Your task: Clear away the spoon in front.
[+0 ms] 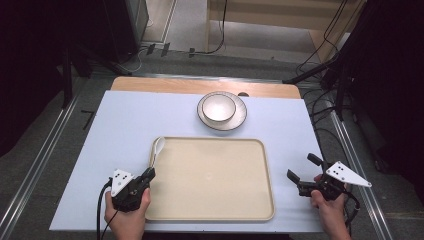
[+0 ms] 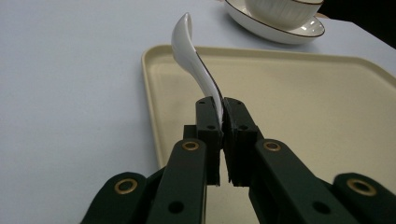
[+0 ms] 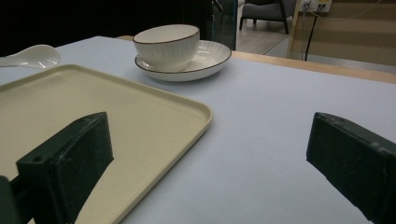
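A pale blue-white sheet covers the tabletop (image 1: 115, 130), with a strip of bare wood showing along its far edge and a grey floor with metal rails and trailing cables around it.

The left gripper (image 1: 145, 179) has its jaws clamped together on the handle of a white ceramic spoon (image 2: 194, 56). In the left gripper view the handle is pinched edge-on between the two black pads, and the spoon rises away from them, tilted, with its bowl at the far end. From above, the bowl of the spoon sits over the near-left... rather, the far-left corner of the tray (image 1: 250, 210), just at the rim; whether it touches the rim cannot be told. The hand (image 1: 127, 217) holding this gripper rests at the tray's near-left corner, on the person's side of the tabletop.

The beige rectangular tray lies flat in the middle of the sheet, its surface bare.

The right gripper (image 1: 304, 176) is held to the right of the tray, near its right edge but apart from it, with jaws standing wide apart and nothing between them; in the right gripper view the two black pads frame open tabletop and the tray's corner.

Beyond the tray, near the far edge of the sheet, a white ribbed bowl (image 1: 218, 107) with a dark rim stands upright on a matching saucer (image 1: 239, 120). The two are well apart from both grippers.
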A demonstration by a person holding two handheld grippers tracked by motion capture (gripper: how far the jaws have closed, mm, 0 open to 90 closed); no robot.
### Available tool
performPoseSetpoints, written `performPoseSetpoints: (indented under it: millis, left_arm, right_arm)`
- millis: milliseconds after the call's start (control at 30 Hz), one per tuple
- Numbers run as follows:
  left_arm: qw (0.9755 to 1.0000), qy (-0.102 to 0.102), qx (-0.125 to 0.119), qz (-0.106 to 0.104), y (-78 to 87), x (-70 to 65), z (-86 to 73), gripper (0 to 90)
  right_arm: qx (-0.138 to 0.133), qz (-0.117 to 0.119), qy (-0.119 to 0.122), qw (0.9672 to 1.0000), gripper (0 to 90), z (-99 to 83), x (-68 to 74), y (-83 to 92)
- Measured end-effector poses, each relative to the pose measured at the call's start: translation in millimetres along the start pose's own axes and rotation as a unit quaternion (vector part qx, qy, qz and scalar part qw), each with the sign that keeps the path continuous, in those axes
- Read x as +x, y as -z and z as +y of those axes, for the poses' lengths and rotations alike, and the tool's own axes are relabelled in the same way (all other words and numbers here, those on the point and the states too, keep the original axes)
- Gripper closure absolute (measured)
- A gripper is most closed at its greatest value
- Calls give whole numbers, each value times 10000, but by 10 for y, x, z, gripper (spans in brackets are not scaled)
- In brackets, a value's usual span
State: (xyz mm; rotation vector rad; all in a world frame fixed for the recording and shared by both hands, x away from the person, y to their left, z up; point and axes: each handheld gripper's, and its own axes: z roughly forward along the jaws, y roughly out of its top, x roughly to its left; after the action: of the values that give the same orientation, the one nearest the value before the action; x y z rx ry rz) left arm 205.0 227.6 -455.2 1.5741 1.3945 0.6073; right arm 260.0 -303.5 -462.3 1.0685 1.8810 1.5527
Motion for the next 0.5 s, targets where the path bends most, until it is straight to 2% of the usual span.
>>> performPoseSetpoints:
  millis: [500]
  left_arm:
    - [9999,83,28,92,12,-16,-130,869]
  right_arm:
    - [4,-21,-29,10000,5,-2,1,-10]
